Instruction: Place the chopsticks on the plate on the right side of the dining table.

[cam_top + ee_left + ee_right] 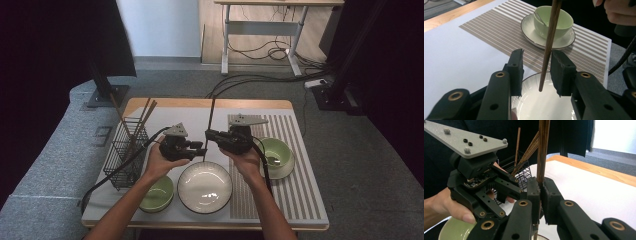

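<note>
A dark wooden chopstick [212, 115] stands upright over the middle of the table, and my right gripper [209, 134] is shut on it. In the right gripper view the pads of the right gripper [541, 182] pinch the chopstick [543, 150] tightly. My left gripper [202, 150] faces it from the left, lower down. In the left gripper view the chopstick's [549, 45] lower end hangs between the jaws of the left gripper [537, 53], nearer the right-hand one, with a gap on each side. Its tip hovers over the white plate [541, 105].
A black wire basket [125, 152] with several more chopsticks [142, 117] stands at the left. A green bowl [159, 192] sits front left beside the white plate [205, 187]. Another green bowl [275, 152] rests on a saucer on the striped placemat [295, 185].
</note>
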`<state>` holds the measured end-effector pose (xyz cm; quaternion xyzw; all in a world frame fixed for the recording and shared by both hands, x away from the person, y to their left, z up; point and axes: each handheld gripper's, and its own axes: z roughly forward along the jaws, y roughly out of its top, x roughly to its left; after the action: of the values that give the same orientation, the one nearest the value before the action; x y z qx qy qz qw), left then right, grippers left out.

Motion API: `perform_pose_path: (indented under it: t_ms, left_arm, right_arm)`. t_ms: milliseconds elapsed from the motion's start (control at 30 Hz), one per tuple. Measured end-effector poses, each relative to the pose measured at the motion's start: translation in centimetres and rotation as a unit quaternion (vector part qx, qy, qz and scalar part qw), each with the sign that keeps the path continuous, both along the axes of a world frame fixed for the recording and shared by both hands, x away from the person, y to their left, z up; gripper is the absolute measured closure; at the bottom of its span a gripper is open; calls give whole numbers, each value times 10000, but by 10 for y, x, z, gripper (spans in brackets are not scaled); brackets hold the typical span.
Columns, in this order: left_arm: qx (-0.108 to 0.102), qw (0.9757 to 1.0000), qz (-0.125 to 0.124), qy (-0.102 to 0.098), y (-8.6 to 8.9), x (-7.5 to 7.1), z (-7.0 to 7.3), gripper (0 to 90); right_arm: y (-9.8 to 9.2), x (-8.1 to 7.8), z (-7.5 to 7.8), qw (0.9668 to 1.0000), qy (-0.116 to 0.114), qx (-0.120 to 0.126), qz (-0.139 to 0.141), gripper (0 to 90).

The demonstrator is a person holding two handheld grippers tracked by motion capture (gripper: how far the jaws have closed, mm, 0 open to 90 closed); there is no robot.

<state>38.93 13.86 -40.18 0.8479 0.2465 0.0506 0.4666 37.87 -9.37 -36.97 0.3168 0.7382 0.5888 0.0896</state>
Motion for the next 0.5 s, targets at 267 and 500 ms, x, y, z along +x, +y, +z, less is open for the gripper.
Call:
perform_pose_path:
  t_ms: [267, 500]
  left_arm:
    - [45, 10000, -16, 64, -3, 0, -5, 681]
    - [69, 9999, -15, 90, -4, 0, -5, 751]
  right_arm:
    - [1, 0, -1, 10000, 12, 58, 9, 853]
    - [1, 1, -2, 10000, 23, 68, -5, 852]
